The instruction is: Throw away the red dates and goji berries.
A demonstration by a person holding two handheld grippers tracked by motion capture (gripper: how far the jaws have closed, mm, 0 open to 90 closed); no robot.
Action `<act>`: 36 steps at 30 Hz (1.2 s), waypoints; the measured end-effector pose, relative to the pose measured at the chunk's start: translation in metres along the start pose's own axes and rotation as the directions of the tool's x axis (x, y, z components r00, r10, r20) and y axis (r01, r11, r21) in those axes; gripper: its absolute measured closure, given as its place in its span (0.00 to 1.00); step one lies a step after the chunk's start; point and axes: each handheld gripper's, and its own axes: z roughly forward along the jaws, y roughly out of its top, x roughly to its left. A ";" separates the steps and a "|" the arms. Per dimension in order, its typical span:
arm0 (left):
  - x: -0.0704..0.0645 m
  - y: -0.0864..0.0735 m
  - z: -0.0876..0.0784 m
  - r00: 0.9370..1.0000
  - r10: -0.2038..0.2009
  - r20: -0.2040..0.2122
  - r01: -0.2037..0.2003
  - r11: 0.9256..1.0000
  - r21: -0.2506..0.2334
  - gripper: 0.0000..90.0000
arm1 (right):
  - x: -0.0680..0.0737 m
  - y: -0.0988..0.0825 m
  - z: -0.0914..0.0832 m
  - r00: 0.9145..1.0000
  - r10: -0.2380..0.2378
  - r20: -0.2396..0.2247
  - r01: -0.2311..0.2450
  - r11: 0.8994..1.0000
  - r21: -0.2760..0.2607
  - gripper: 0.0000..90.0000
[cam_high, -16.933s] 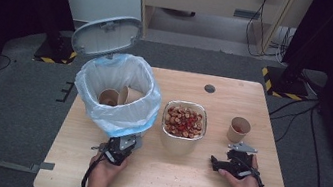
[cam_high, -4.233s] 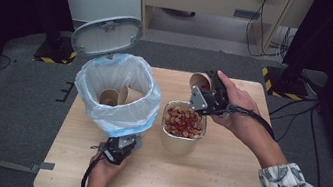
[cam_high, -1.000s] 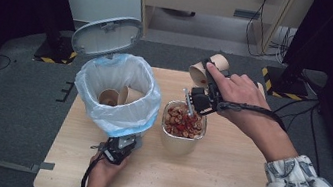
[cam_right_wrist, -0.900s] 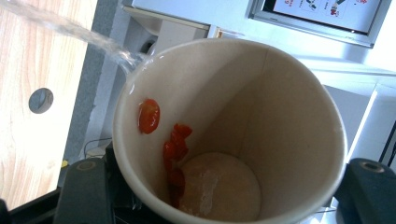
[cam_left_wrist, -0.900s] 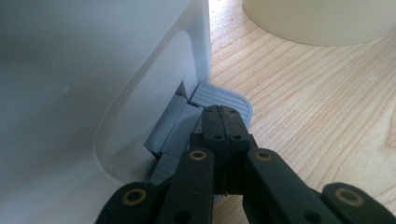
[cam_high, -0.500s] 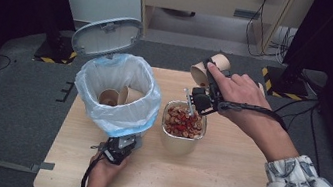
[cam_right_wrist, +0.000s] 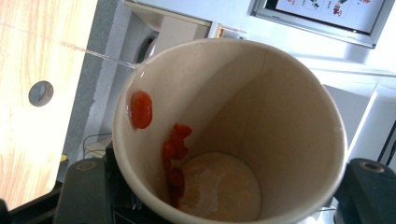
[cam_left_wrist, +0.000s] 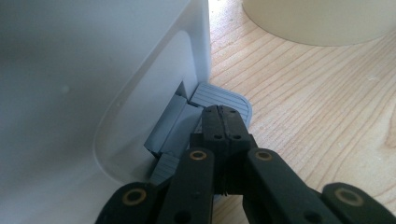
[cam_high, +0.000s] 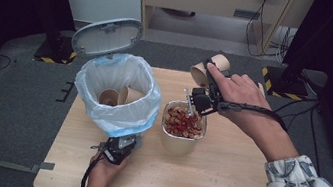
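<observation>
On table, bin (cam_high: 117, 97): two cups inside
Tub (cam_high: 181, 131): red pieces
Right gripper (cam_high: 205, 82): clamped on cup (cam_right_wrist: 229, 130), red bits stuck inside
Left gripper (cam_left_wrist: 222, 122): closed on bin pedal (cam_left_wrist: 223, 97)

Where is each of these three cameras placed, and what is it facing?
High view: above the table, looking down on bin, food tub, both hands.
Left gripper view: on the left gripper, facing the bin's pedal; shut black fingers show.
Right gripper view: on the right gripper, looking into its tilted paper cup.
Shared: bin, cup.
</observation>
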 end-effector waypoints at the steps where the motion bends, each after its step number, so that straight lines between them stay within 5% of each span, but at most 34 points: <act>1: 0.000 0.000 0.000 1.000 0.001 0.000 -0.001 1.000 0.000 1.00 | 0.000 0.000 0.000 1.000 -0.001 -0.001 0.001 1.000 0.000 0.36; 13: 0.000 0.000 0.000 1.000 0.001 0.001 -0.001 1.000 0.000 1.00 | 0.001 -0.002 0.005 1.000 0.003 0.008 -0.003 0.999 0.032 0.36; 15: 0.000 0.000 0.000 1.000 0.001 0.001 -0.001 1.000 0.001 1.00 | 0.012 0.005 0.008 0.999 -0.046 -0.007 0.047 0.998 0.040 0.36; 18: 0.000 0.000 0.000 1.000 0.001 0.000 -0.001 1.000 0.001 1.00 | 0.034 0.020 0.009 0.982 -0.183 -0.054 0.184 0.983 0.007 0.36; 19: 0.000 0.000 0.000 1.000 0.001 0.000 -0.001 1.000 0.001 1.00 | 0.034 0.020 0.009 0.982 -0.183 -0.054 0.184 0.983 0.007 0.36; 23: 0.000 0.000 0.000 1.000 -0.001 0.002 0.001 1.000 0.000 1.00 | 0.030 0.017 0.012 0.993 -0.111 -0.048 0.112 0.994 0.011 0.36; 27: 0.000 0.000 0.000 1.000 -0.002 0.002 0.002 1.000 0.000 1.00 | 0.033 0.018 0.011 0.991 -0.115 -0.063 0.116 0.993 0.000 0.36; 32: 0.000 0.000 0.000 1.000 -0.002 0.002 0.002 1.000 -0.001 1.00 | 0.034 0.012 0.014 0.997 0.000 -0.083 -0.001 1.000 -0.012 0.36; 36: 0.000 0.000 0.000 1.000 -0.003 0.002 0.003 1.000 -0.004 1.00 | 0.034 0.006 0.016 0.987 0.104 -0.122 -0.107 0.994 -0.017 0.36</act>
